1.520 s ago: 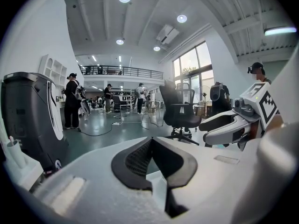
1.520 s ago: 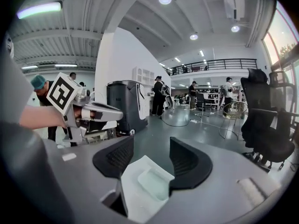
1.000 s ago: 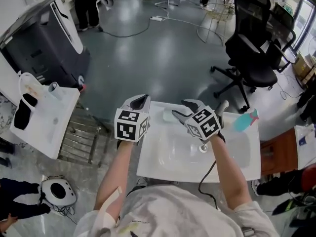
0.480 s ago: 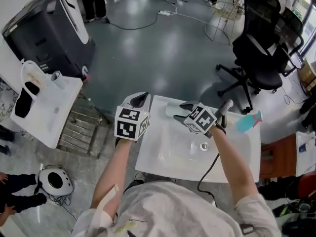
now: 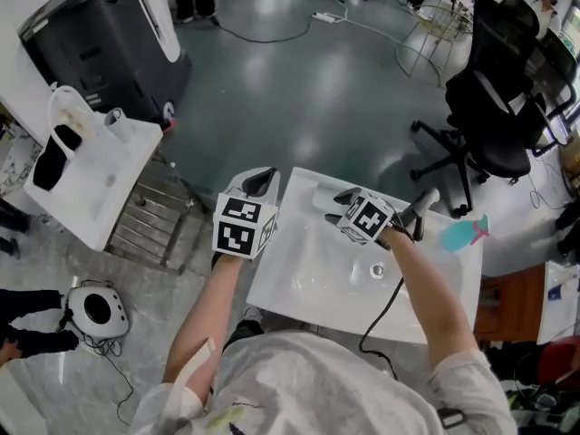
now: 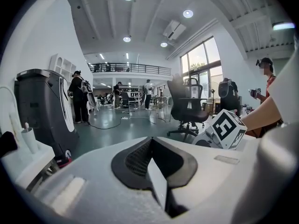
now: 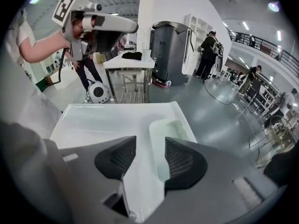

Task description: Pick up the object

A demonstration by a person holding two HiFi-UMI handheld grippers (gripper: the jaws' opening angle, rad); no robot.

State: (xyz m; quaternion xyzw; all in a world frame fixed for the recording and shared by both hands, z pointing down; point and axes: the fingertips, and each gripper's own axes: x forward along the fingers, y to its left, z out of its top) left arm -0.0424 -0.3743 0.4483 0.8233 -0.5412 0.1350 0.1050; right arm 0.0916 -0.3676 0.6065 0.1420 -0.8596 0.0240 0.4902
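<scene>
A pale green bar [image 5: 324,193], shaped like soap, lies on the far rim of a white basin [image 5: 276,284]. My right gripper [image 5: 337,208] hovers just over the bar's near end. In the right gripper view the bar [image 7: 175,127] lies ahead of and partly under the right jaw of the right gripper [image 7: 150,160]. The jaws are closing, with a gap between them, and the pads touch nothing. My left gripper [image 5: 261,179] hangs at the basin's far left corner. In the left gripper view the left gripper [image 6: 150,160] is shut with nothing in it.
A grey faucet [image 5: 419,208] stands at the basin's far right, with a teal spray bottle [image 5: 464,234] beside it and a drain [image 5: 377,268] in the bowl. A second white basin [image 5: 95,184] stands to the left, a black office chair [image 5: 494,116] at the back right.
My right gripper has moved away from the drain toward the far rim and now sits over the green bar, its jaws slightly narrower. The left gripper has kept its place.
</scene>
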